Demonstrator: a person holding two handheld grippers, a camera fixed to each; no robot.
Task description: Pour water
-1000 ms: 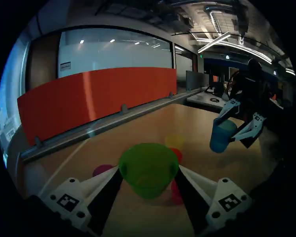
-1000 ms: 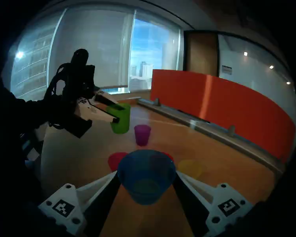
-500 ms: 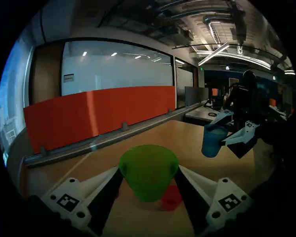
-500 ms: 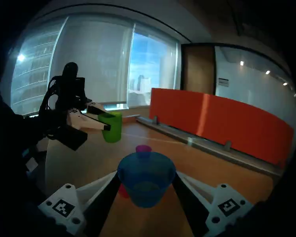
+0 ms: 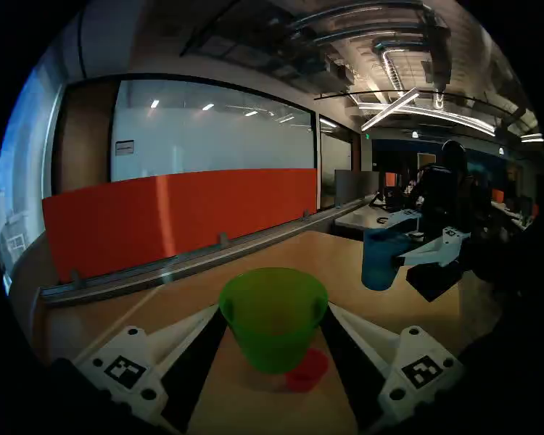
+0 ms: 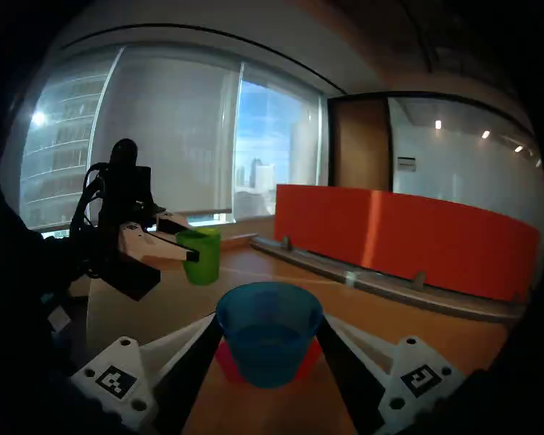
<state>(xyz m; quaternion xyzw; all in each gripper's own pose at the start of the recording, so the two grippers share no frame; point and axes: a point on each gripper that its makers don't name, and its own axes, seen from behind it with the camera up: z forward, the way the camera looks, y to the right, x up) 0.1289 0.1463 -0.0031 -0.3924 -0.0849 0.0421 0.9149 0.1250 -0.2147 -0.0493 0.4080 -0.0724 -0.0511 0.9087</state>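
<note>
Both cameras tip up from the pale wooden tabletop [image 5: 330, 250] toward the room. In the left gripper view, the small red plastic cup [image 5: 306, 368] slides down below the translucent green plastic cup [image 5: 274, 319], while the translucent blue plastic cup [image 5: 379, 259] farther off goes from tilted to upright and drifts leftward. In the right gripper view, the distant green cup sinks lower, nearer the blue cup's rim

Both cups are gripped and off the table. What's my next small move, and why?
Probably bring the blue cup in the right tool closer to the green cup in the left tool. Both are upright and well apart, so tilting now would likely spill onto the table.
</note>
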